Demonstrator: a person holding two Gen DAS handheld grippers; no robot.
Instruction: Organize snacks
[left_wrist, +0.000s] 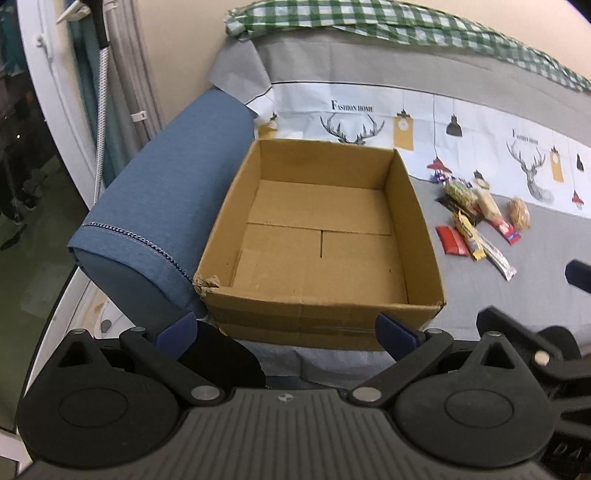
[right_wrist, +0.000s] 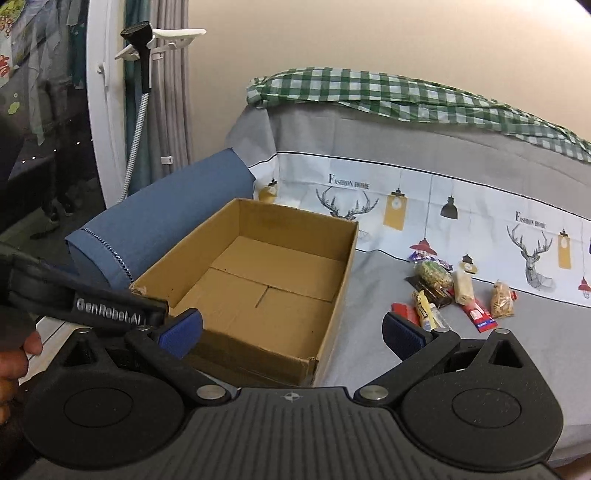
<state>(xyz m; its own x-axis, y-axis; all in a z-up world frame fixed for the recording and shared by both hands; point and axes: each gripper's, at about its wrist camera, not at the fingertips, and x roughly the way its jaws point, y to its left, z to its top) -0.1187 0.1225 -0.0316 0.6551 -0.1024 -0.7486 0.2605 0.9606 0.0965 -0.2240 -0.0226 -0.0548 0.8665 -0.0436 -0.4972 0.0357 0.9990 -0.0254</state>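
Grey bedding (left_wrist: 535, 280) fills my left wrist view, with a white deer-print band (left_wrist: 369, 114) along the back and a green checked cloth (left_wrist: 369, 22) on top of the far edge. My left gripper (left_wrist: 286, 328) is released, its blue pads wide apart with nothing between them, held just short of an open cardboard box (left_wrist: 321, 236). I see only bare flaps on the box floor. A blue bolster (left_wrist: 166, 199) presses against the box's left wall. The snacks (left_wrist: 476, 218) lie in a loose cluster on the bedding to the right of the box, apart from it: a red packet (left_wrist: 451, 240), a yellow bar (left_wrist: 468, 236), a greenish bag (left_wrist: 458, 192) and a brown bag (left_wrist: 519, 214).

On my right wrist view the same bedding (right_wrist: 517, 350) and box (right_wrist: 258, 288) appear, the box front-left of centre and the snack cluster (right_wrist: 454, 295) to its right, near the deer-print band (right_wrist: 443, 206). My right gripper (right_wrist: 291, 332) is also released, pads spread and gripping nothing; its right pad (right_wrist: 404, 334) sits in front of the red packet (right_wrist: 400, 308). Part of the left gripper (right_wrist: 85, 299) crosses the lower left, marked GenRobot.AI.
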